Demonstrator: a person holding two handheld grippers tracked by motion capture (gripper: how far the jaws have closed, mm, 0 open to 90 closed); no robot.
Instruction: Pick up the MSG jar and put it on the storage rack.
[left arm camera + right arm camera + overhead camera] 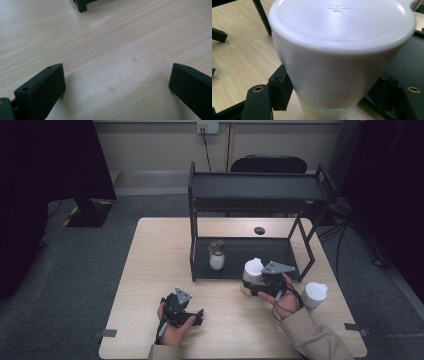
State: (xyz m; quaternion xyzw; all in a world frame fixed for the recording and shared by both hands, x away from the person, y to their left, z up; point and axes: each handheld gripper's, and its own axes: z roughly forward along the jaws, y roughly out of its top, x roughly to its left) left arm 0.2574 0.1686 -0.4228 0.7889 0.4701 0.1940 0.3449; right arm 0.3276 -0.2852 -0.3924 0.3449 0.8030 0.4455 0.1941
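Note:
A jar with a broad white lid (pixel 253 269) stands at the front edge of the black rack's lower shelf (pixel 260 251). My right gripper (pixel 251 287) is shut on it. In the right gripper view the two black jaws press on the jar (pixel 342 50) from both sides, just below the lid, and my right gripper (pixel 332 96) has the pale body between its pads. My left gripper (pixel 196 316) rests low over the wooden table (pixel 155 270) near the front edge. In the left gripper view, my left gripper (pixel 117 87) is open, with bare wood between its jaws.
A clear jar with a dark top (pixel 217 254) stands on the left of the lower shelf. Another white-lidded jar (pixel 315 294) sits on the table to the right of my right hand. The rack's upper shelf (pixel 260 187) overhangs the lower one. A dark round spot (pixel 259 230) lies behind the rack.

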